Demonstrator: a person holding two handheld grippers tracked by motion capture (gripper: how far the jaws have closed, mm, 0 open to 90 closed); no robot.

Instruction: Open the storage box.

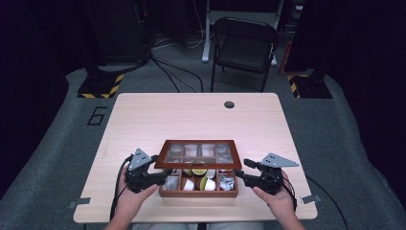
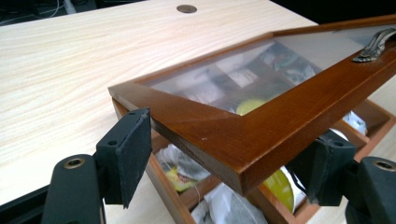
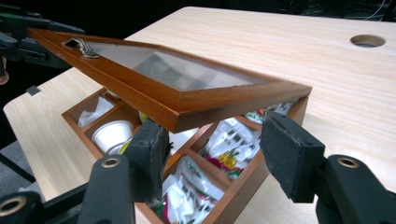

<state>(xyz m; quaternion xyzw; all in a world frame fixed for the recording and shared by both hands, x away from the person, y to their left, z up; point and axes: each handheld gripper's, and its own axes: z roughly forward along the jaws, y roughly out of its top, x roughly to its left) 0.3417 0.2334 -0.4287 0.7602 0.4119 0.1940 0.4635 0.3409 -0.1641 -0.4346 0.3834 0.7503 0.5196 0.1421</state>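
Lab/recording studio: black curtains point(image 1: 28, 96), hazard-taped stand bases point(image 1: 98, 86), floor cables point(image 1: 177, 72), folding chair point(image 1: 244, 45).

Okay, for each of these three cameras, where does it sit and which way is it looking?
High view: above the person's side, looking forward and down at the table; both hands and tools show.
Left gripper view: rides the left tool, facing the box lid corner between its jaws.
Right gripper view: rides the right tool, facing the lid's opposite corner.
All share the half-raised lid.

A large dark "6" is marked on the grey floor mat point(image 1: 97, 116), left of the table point(image 1: 143, 120). The print on the packets point(image 3: 229, 144) in the box is too small to read.
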